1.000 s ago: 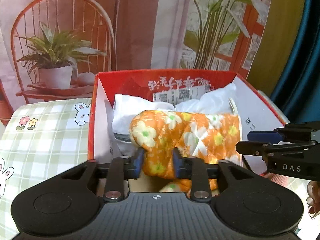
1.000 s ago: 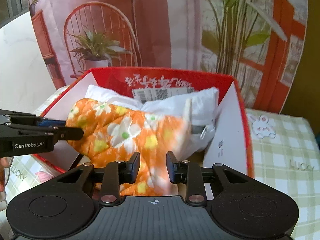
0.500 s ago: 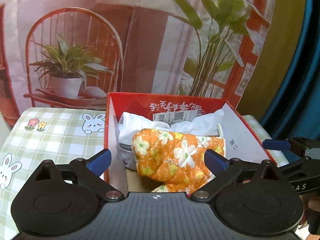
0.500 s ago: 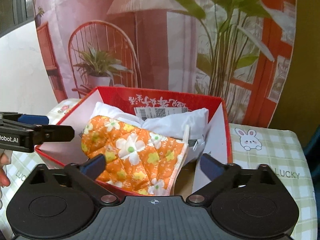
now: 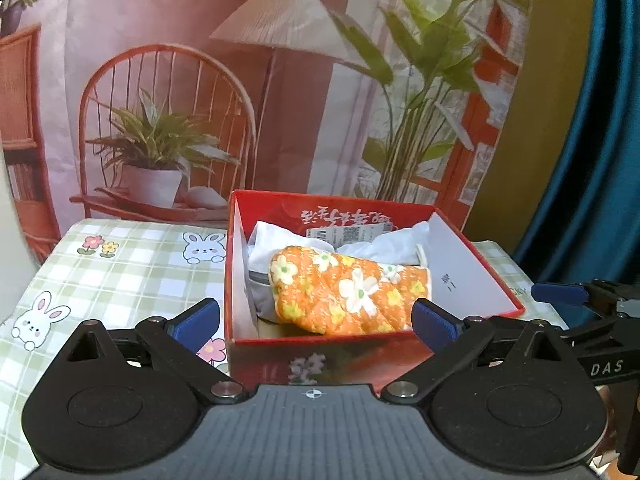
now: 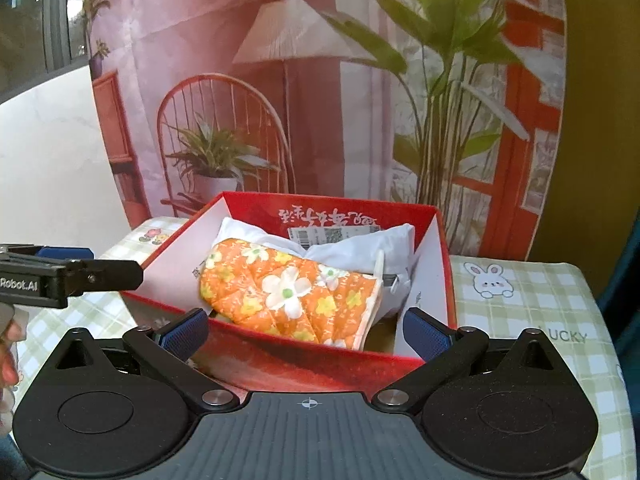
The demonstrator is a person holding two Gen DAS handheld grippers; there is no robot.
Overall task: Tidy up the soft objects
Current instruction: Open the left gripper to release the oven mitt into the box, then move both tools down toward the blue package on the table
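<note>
A printed backdrop of a lamp, a wicker chair and potted plants hangs behind a surface covered with a green checked cloth bearing rabbits and flowers. In the left wrist view, reading from 9 o'clock to 3 o'clock: bare cloth, then the red box at centre, then the blue-tipped fingers of the other tool at the right edge. The left claw is released; its jaws have just been opening, and they now stand wide, straddling the box's near wall with nothing between them. Inside the box the orange flowered mitt lies on its side atop white soft items, its cuff toward 3 o'clock. In the right wrist view the right claw is likewise released, its jaws having just spread wide, empty, before the near wall of the box, where the mitt rests. The step in hand appears to be the release after placing the mitt in the box. No other loose soft object shows on the visible cloth; the next move likely calls for clearing both claws from the box and finding any remaining item.
</note>
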